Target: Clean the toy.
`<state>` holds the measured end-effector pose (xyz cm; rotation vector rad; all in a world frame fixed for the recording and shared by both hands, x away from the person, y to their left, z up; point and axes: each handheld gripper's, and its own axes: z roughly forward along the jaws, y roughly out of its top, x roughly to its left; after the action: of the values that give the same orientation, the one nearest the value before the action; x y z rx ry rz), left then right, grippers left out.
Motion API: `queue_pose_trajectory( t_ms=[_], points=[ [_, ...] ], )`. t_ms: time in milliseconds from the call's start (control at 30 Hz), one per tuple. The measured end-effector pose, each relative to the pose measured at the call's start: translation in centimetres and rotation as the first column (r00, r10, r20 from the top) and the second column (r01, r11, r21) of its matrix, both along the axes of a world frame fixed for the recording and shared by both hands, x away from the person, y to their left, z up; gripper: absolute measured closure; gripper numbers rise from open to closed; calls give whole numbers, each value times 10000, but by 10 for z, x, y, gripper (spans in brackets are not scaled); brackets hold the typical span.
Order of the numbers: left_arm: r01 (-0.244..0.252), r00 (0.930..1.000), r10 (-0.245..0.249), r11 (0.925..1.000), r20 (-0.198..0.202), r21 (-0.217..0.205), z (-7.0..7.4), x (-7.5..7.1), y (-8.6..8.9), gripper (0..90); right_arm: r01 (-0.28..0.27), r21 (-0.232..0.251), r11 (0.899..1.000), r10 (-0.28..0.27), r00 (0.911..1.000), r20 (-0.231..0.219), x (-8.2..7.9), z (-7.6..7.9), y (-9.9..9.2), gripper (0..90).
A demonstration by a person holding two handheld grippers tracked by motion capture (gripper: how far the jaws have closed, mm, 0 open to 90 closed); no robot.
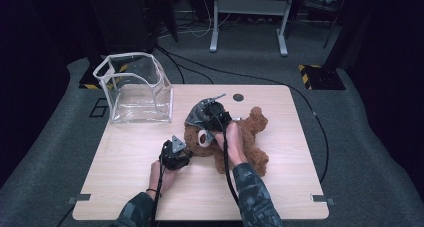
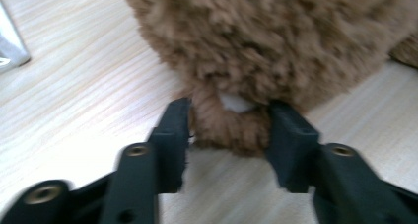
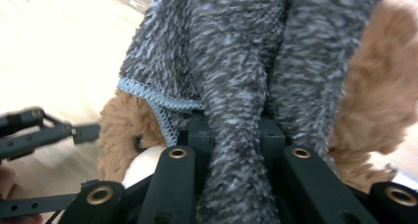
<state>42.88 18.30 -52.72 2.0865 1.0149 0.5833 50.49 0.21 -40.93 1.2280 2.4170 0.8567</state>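
Note:
A brown teddy bear [image 1: 250,137] lies on the wooden table [image 1: 140,187], its white muzzle [image 1: 204,138] turned toward the left. A grey knitted cloth [image 1: 196,114] drapes over the bear's head. My right gripper [image 1: 206,121] is shut on a bunched fold of that cloth [image 3: 236,61], just above the bear [image 3: 374,86]. My left gripper [image 1: 188,148] sits at the bear's left side. Its jaws stand apart on either side of a furry ear [image 2: 222,130] without squeezing it, so the left gripper [image 2: 229,120] is open. The left gripper [image 3: 49,130] also appears at the left of the right gripper view.
A clear plastic bin [image 1: 135,87] with a white rim stands at the table's back left corner. A round cable hole [image 1: 238,97] sits near the back edge. Bare wood lies in front of the bear and to its left.

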Motion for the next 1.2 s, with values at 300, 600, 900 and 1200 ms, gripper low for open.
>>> queue_pose_trajectory(
  t_ms=[300, 600, 900, 1200],
  points=[
    [-354, 9985, 389, 9957, 394, -861, 2, -5, 12, 314, -8, 4, 10000, 8, 10000, -78, -2, -1, 0, 761],
    [-1270, 9914, 1262, 9917, -357, -206, 0, 7, 10, 356, 41, 150, 9999, -37, 9997, -248, -3, -2, -1, 762],
    [-841, 9963, 838, 9964, -176, -118, 0, 5, 8, 447, 39, 178, 9998, -39, 10000, 11, -3, 7, -6, 753],
    [-521, 9986, 520, 9985, -101, -156, 0, 4, 7, 537, 386, 355, 9986, -402, 9981, 476, 0, 13, -4, 751]
  ],
)
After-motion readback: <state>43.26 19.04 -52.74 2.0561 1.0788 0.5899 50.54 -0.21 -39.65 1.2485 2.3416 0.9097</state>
